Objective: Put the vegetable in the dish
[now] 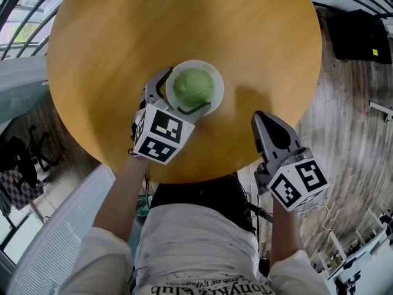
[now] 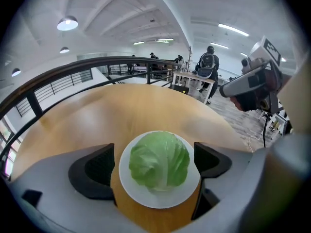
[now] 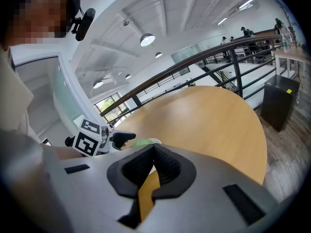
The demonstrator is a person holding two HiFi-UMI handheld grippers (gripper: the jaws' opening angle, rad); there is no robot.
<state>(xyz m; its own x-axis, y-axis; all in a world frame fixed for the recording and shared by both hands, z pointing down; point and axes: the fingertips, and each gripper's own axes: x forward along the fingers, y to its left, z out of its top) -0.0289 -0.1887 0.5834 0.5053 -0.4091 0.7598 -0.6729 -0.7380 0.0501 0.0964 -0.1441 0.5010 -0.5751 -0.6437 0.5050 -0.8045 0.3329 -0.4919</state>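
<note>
A pale green cabbage [image 1: 192, 86] [image 2: 159, 160] lies in a white dish [image 1: 218, 78] [image 2: 160, 200] near the front of the round wooden table [image 1: 123, 42]. My left gripper [image 1: 182, 92] [image 2: 154, 154] is open, its two jaws standing wide on either side of the dish, clear of the cabbage. My right gripper [image 1: 258, 115] [image 3: 153, 149] is shut with nothing in it, over the table's near right edge. In the right gripper view, the left gripper [image 3: 92, 141] and a sliver of the cabbage [image 3: 140, 142] show beyond the shut jaws.
The table [image 3: 218, 115] ends just in front of my body. A black box [image 1: 359, 35] [image 3: 279, 101] stands on the wooden floor to the right. A curved railing [image 2: 73, 74] runs behind the table; people sit at desks [image 2: 209, 64] further off.
</note>
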